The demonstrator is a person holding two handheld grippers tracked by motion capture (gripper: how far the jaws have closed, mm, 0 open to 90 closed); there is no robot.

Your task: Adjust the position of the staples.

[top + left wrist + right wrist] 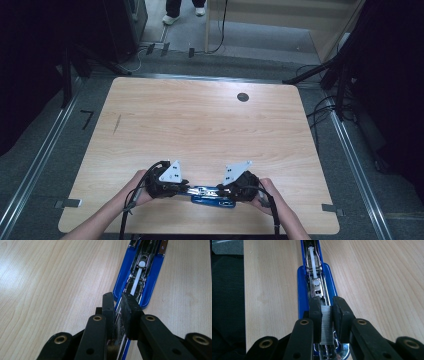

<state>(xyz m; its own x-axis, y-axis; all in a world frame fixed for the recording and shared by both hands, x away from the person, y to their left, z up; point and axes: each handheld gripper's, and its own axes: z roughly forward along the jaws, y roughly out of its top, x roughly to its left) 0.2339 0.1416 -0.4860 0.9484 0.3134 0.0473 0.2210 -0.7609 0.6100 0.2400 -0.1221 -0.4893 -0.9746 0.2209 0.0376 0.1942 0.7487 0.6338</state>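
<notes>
A blue stapler [212, 196] lies opened near the table's front edge, between my two grippers. In the left gripper view my left gripper [117, 298] is shut on a shiny metal part at one end of the stapler [150, 277], whose open channel with a white pusher rod runs away from the jaws. My right gripper [327, 302] is shut on a grey strip of staples [326, 322], held just over the stapler's open channel [315, 287]. From above, the left gripper [186, 189] and right gripper [223, 190] face each other across the stapler.
The wooden table [200, 125] has a round cable hole [243, 97] at the back right. Beyond the far edge are floor cables and a person's shoes [170, 19]. Dark stand legs flank both back corners.
</notes>
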